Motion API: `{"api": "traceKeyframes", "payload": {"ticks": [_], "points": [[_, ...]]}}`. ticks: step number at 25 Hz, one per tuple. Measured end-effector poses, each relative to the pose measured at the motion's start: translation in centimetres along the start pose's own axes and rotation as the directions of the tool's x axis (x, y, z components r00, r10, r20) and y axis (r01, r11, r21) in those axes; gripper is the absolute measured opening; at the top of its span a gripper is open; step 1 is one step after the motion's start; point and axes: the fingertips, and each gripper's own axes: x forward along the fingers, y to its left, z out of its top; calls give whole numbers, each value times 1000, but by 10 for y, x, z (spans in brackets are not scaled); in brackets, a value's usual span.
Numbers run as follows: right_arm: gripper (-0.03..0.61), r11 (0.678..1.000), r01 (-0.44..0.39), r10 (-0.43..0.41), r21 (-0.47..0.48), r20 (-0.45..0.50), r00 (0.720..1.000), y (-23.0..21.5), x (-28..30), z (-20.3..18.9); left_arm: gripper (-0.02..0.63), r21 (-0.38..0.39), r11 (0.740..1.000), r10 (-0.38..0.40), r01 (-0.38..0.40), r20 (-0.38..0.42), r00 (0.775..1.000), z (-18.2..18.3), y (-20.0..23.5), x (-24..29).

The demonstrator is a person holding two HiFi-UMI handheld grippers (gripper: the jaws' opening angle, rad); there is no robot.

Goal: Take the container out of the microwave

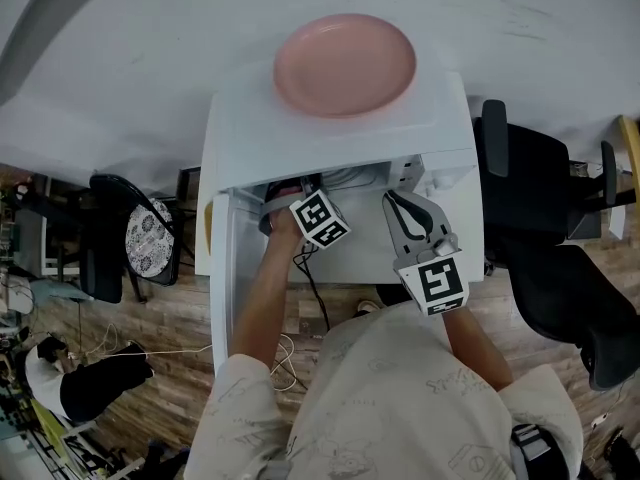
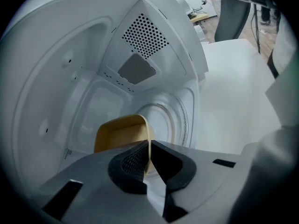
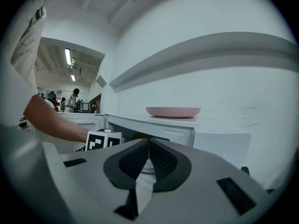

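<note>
Yellow container (image 2: 120,135) (prob. plastic), half hidden by left gripper (image 2: 149,154) pinching its rim inside white microwave (image 2: 70,78); right gripper (image 3: 148,148) jaws pressed together, empty; pink round plate (image 1: 345,63) atop microwave.

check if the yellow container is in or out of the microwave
In. The left gripper view shows the container inside the microwave, its rim pinched by the left tool.

The left gripper (image 2: 148,158), its arm stretched forward and tilted down, pinches the thin wall of the container (image 2: 122,133), while the right gripper (image 3: 148,155) hovers nearly level beside it, jaws together on nothing.
</note>
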Motion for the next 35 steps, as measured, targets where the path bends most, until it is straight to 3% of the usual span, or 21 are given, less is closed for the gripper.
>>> {"api": "traceKeyframes", "payload": {"ticks": [35], "points": [[26, 999, -32, 32, -1, 13, 999, 33, -14, 0, 21, -46, 998, -39, 40, 13, 999, -13, -30, -44]]}}
